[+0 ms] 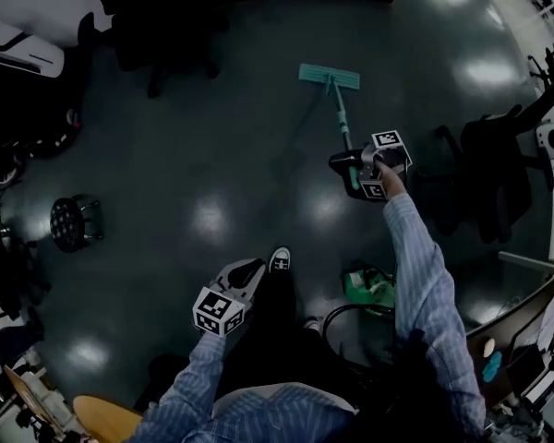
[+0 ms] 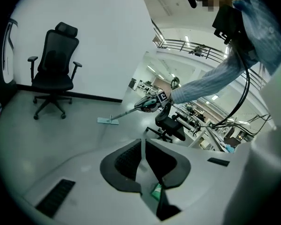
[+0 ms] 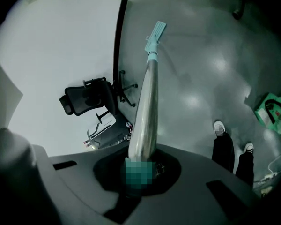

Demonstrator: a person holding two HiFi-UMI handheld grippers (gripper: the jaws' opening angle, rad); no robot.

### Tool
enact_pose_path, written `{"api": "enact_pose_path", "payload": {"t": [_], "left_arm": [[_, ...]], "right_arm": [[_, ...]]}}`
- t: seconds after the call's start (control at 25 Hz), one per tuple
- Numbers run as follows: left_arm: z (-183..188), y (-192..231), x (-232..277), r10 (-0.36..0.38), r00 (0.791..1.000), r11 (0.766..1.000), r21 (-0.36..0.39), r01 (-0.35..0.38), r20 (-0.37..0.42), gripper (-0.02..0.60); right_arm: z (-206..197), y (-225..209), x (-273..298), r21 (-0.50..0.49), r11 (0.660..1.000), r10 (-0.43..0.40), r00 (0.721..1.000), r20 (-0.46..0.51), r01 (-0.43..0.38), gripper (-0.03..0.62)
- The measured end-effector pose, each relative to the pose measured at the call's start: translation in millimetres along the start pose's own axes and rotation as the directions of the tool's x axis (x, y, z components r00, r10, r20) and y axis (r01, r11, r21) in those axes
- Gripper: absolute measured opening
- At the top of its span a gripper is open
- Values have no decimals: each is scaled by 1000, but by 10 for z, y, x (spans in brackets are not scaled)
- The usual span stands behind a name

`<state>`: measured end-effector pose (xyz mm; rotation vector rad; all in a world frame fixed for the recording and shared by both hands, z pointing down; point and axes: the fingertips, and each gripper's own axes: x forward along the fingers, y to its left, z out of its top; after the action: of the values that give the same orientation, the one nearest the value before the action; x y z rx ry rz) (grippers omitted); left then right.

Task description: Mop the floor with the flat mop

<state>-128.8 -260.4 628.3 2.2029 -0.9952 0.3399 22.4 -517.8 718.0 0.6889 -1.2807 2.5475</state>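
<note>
Left gripper, grey two-jaw body with marker cube: held low beside the torso, jaws together, nothing between.
Right gripper, same build: striped-sleeved right arm stretched forward, jaws clamped on silver metal mop pole.

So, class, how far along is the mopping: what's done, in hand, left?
Done: the right gripper holds the flat mop by its handle. In hand: its head lies flat on the floor, reached out ahead. Left: no wet track shows, so the mopped share cannot be told. The left gripper is shut, empty.
</note>
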Motion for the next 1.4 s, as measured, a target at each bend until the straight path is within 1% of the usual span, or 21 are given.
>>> {"api": "enact_pose_path", "payload": {"t": [0.12, 0.28, 0.44, 0.6, 0.8, 1.0, 1.12, 1.4], "left_arm": [[13, 105, 49, 18, 1000, 999, -30, -18, 6, 31], [-106, 140, 117, 19, 1000, 998, -56, -20, -19, 31], [-207, 205, 95, 31, 999, 997, -69, -33, -35, 31], [-173, 228, 48, 45, 999, 996, -77, -47, -20, 31], [-114, 145, -45, 36, 999, 998, -51, -36, -10, 31], [-121, -126, -148, 34, 999, 999, -23, -34, 4, 31], [-236, -339, -264, 30, 1000, 999, -13, -30, 4, 31], [-508, -862, -561, 30, 999, 999, 14, -30, 23, 31]], "right_arm": [[441, 154, 64, 13, 1000, -2, 999, 42, 2, 10], [908, 356, 101, 23, 999, 25, 995, 99, -27, 9], [1042, 442, 157, 24, 1000, 13, 993, 116, -16, 9], [963, 416, 173, 21, 1000, 11, 993, 117, -13, 9], [612, 249, 131, 32, 999, 10, 994, 111, -14, 9], [76, -136, -62, 20, 999, -29, 997, 78, 27, 9], [-318, -395, -206, 17, 999, -52, 997, 55, 51, 9], [-1401, -1156, -528, 22, 998, -62, 998, 10, 61, 9]]}}
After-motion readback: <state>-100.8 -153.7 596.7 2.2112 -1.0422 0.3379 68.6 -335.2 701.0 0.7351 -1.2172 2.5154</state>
